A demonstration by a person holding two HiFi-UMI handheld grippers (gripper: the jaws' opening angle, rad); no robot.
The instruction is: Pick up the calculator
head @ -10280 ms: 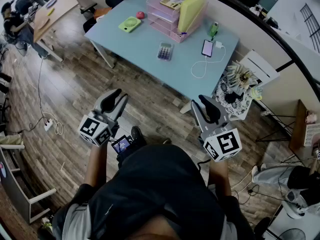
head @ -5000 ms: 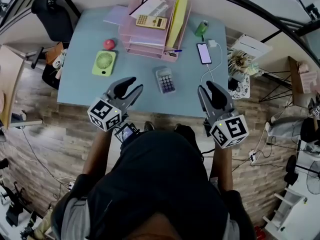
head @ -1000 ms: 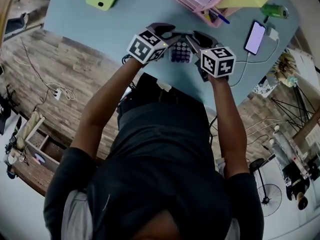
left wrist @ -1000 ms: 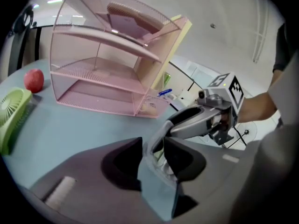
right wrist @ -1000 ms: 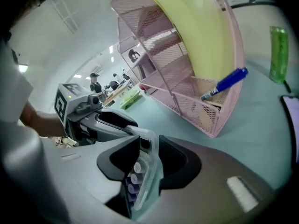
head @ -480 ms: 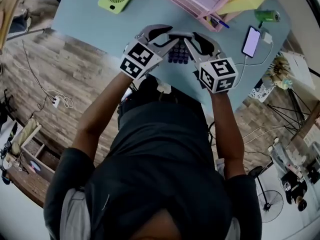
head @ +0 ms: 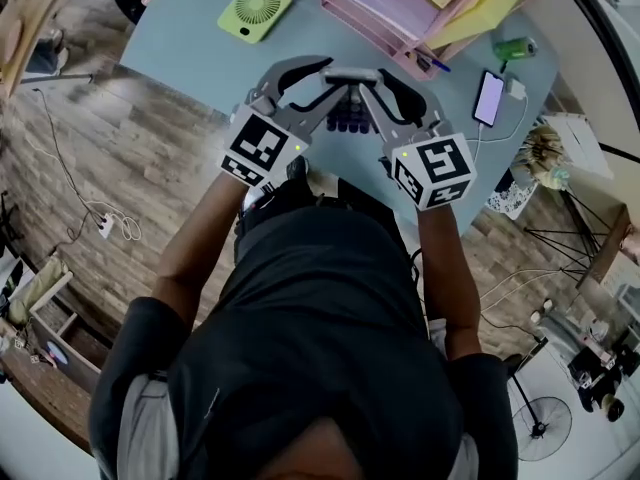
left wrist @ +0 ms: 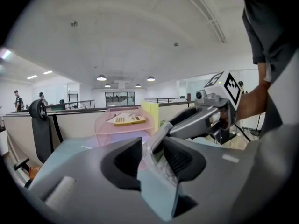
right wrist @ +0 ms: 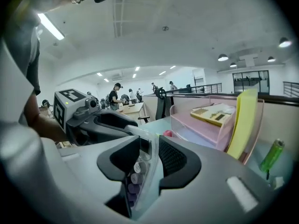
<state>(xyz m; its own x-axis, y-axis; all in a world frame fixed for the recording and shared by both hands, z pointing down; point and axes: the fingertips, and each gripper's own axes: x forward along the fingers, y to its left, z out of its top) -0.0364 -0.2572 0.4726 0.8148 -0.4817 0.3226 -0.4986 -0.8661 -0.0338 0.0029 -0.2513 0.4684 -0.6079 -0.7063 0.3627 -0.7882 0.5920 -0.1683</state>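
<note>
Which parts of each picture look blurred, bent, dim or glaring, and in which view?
Head view: the wide lens bows the table edge, corners dim. Left gripper view: dark round border, the left gripper close up is soft, the pink tray hazy. Right gripper view: the calculator near the lens blurs; a ceiling light glares.

Even ceiling-light brightness, soft shadows; strong fisheye bending at edges (near foreground blurred in gripper views).
</note>
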